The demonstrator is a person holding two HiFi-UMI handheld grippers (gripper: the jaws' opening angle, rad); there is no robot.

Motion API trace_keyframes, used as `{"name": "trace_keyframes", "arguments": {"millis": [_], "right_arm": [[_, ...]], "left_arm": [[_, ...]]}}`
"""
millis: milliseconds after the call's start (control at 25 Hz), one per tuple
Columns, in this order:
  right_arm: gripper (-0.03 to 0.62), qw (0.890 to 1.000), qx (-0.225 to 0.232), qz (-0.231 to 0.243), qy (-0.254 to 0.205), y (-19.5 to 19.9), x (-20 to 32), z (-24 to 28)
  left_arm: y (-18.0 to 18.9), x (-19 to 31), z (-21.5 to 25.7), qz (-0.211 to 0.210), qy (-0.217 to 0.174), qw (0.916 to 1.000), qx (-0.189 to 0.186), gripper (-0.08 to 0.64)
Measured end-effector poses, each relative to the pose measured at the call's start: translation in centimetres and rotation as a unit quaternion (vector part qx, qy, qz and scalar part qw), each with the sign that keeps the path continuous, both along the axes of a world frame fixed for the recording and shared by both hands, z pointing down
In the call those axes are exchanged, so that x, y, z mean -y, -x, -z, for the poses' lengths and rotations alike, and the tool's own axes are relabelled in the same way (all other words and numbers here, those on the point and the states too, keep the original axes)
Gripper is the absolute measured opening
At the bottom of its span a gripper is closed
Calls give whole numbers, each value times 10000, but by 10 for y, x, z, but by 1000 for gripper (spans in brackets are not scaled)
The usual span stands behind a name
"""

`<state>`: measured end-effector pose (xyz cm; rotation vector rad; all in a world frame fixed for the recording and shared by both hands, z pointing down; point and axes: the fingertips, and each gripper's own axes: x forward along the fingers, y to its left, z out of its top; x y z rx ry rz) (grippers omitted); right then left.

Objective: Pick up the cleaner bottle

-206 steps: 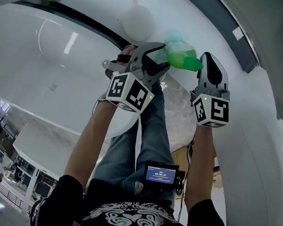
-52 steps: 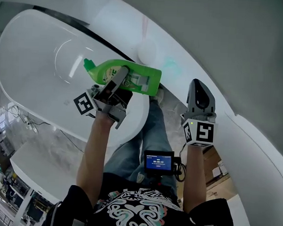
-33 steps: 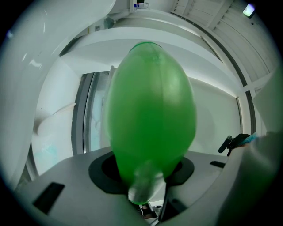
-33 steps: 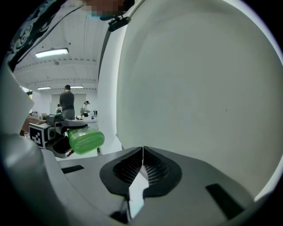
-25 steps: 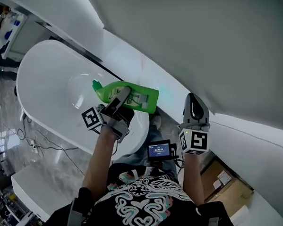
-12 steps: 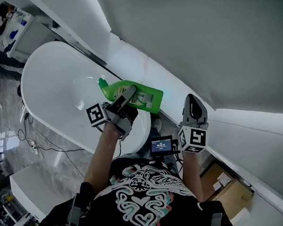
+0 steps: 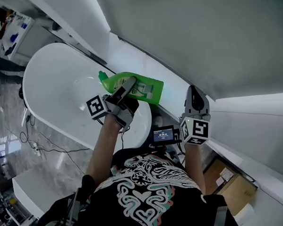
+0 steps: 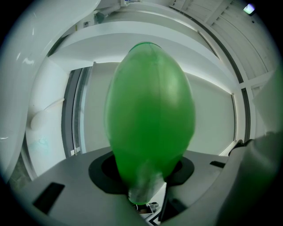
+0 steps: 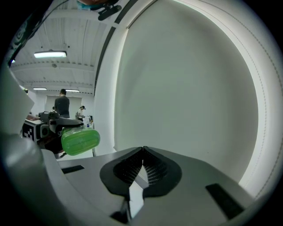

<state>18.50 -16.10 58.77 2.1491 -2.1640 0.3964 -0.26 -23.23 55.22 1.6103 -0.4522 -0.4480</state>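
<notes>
Above the white bathtub (image 7: 53, 89), the left claw (image 7: 126, 88) grips the green cleaner bottle (image 7: 148, 89) mid-body, likely slick, slightly squashy plastic; the right claw (image 7: 194, 95) is closed and empty.

A white bathtub (image 7: 53, 86) stands on the grey marble floor (image 7: 59, 150), cables (image 7: 33, 144) lying beside it.

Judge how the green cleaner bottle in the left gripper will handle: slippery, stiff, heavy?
The cleaner bottle looks glossy and rounded, so it may slip or twist in the left gripper. No dent shows where it is clamped, so it is probably fairly stiff. Held sideways near mid-body, it seems balanced; its fill cannot be seen.
</notes>
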Motion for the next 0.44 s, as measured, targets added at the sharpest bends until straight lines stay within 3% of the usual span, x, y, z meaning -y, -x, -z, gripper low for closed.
{"name": "trace_keyframes", "arguments": {"millis": [440], "right_arm": [[28,10000,11,-28,-53,-5,2,11]], "left_arm": [[-10,-1,12,-85,51,9999,-107,192]]}}
